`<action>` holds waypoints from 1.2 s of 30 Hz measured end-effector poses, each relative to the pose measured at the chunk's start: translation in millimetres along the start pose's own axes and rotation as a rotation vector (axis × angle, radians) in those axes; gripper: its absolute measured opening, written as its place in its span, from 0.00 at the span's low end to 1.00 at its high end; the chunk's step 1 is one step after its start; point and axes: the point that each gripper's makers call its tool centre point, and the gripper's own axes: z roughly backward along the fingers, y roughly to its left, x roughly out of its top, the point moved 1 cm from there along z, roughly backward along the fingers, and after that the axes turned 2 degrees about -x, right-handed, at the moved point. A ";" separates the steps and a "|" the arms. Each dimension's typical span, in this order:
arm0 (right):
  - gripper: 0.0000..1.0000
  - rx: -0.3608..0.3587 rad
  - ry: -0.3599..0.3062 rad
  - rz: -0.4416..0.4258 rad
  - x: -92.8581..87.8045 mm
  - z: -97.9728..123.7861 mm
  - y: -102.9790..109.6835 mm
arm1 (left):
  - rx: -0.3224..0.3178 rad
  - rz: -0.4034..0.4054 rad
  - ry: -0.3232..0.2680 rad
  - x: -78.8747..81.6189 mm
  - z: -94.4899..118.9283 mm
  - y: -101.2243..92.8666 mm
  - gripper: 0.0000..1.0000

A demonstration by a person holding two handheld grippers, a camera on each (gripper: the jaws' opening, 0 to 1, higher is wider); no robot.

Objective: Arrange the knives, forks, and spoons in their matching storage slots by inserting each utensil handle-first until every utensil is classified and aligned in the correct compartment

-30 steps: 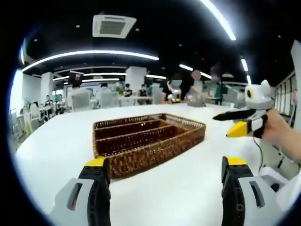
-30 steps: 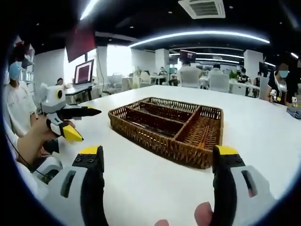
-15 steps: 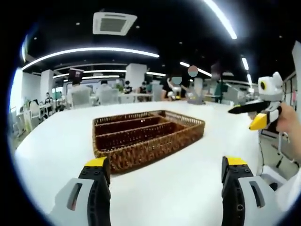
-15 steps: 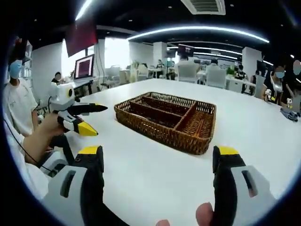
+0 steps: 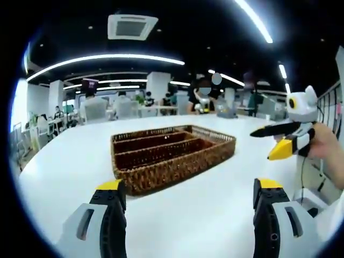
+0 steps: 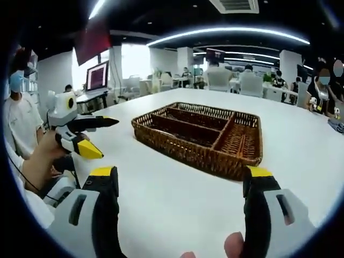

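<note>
A brown wicker cutlery basket (image 5: 173, 155) with long divided slots sits on the white table (image 5: 64, 161). Its slots are too dark to tell what lies inside. My left gripper (image 5: 189, 185) is open with nothing between its jaws, short of the basket's near side. My right gripper (image 5: 262, 145) hovers to the right of the basket in a hand (image 5: 329, 146), jaws spread. In the right gripper view the basket (image 6: 200, 137) lies ahead. My right gripper (image 6: 180, 172) is open and holds nothing. The left gripper (image 6: 107, 138) floats at the left above the table.
The white table (image 6: 161, 193) spreads wide around the basket. A person in a white shirt (image 6: 19, 121) stands at the left beside a monitor (image 6: 97, 78). More people sit at desks (image 5: 107, 110) far behind.
Both cameras have drifted slightly. In the left gripper view the right gripper rose, then came back down toward the basket. The basket stays put and both sets of jaws remain open.
</note>
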 end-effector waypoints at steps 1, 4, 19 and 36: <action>1.00 0.000 0.000 -0.003 0.1 -0.3 0.3 | 0.001 0.001 0.001 -0.3 0.1 -0.1 0.99; 1.00 0.002 -0.008 -0.009 0.5 -1.0 3.2 | 0.004 0.001 0.004 -0.7 0.0 -0.4 0.99; 0.99 0.010 -0.015 -0.030 -0.2 2.3 5.3 | 0.025 0.009 0.004 3.6 1.9 -2.1 0.99; 0.98 0.006 -0.018 -0.021 1.6 16.2 17.4 | 0.025 -0.002 0.018 10.3 16.2 -21.2 0.99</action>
